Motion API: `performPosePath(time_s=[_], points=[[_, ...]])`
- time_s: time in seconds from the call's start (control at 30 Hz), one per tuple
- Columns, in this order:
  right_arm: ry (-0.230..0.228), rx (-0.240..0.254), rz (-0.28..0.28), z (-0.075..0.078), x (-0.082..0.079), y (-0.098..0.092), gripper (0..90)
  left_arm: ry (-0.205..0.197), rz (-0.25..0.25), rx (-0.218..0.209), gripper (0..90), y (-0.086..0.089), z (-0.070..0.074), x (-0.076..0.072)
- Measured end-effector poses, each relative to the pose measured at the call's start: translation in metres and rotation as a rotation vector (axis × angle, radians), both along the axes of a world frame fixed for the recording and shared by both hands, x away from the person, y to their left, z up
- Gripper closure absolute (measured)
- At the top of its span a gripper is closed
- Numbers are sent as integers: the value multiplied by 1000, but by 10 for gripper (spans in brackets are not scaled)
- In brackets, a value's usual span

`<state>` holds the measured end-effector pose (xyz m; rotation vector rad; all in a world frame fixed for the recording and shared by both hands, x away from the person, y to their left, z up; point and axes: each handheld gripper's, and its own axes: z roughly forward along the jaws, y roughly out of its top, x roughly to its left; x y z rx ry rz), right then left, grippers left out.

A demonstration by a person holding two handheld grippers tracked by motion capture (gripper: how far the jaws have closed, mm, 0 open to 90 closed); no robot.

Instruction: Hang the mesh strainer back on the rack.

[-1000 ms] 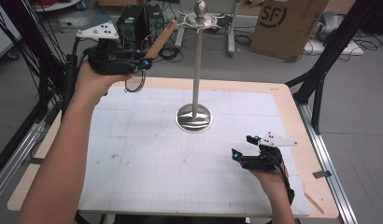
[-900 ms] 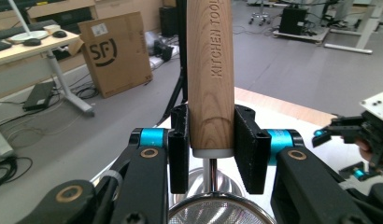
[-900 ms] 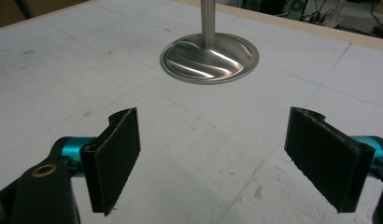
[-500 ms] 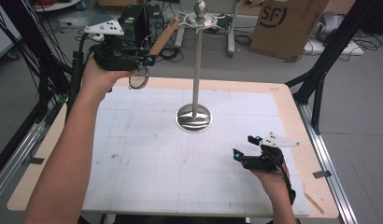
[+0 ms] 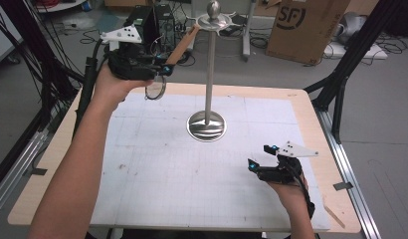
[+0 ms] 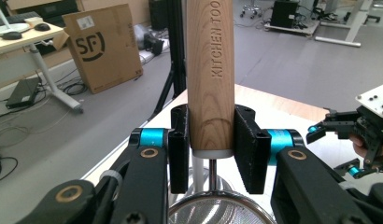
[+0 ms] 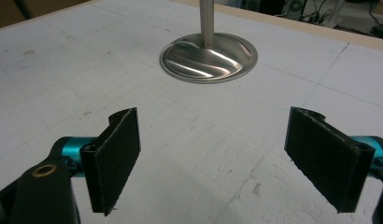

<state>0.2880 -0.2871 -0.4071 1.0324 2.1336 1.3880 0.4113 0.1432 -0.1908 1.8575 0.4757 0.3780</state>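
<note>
A small strainer with a wooden handle (image 5: 182, 47) stamped "KITCHEN TOO…" (image 6: 210, 70) is held up in the air at the back left. My left gripper (image 5: 162, 69) is shut on the handle's lower end, with the strainer's wire ring (image 5: 155, 89) hanging below it. The handle's far tip reaches the top disc (image 5: 213, 19) of a tall steel stand (image 5: 210, 74), whose round base (image 5: 206, 125) sits mid-table. My right gripper (image 5: 260, 156) rests low at the front right, jaws wide open with nothing between them (image 7: 217, 158), facing the stand base (image 7: 208, 56).
A white gridded mat (image 5: 157, 169) covers the wooden table (image 5: 311, 124). Behind the table stand a cardboard box (image 5: 304, 25), cables and black frame legs (image 5: 341, 84). The right gripper (image 6: 334, 151) also appears at the right of the left gripper view.
My left gripper has lifted the strainer and carried it right, bringing the handle's tip up to the stand's top. The right gripper has stayed still.
</note>
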Motion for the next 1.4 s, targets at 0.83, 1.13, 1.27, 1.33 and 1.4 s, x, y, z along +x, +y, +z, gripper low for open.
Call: performPosePath(time_s=[0.83, 1.13, 1.27, 1.33, 1.4], points=[[3, -2, 4, 0, 0, 1, 173, 17, 53, 70, 690, -39, -15, 7], [4, -2, 5, 0, 0, 2, 173, 9, 71, 82, 686, -44, -16, 9], [4, 0, 4, 0, 0, 1, 173, 8, 94, 94, 613, -45, -17, 9], [3, -1, 6, 0, 0, 1, 173, 15, 98, 99, 586, -44, -17, 8], [2, -3, 5, 0, 0, 1, 173, 22, 102, 95, 557, -41, -18, 8]])
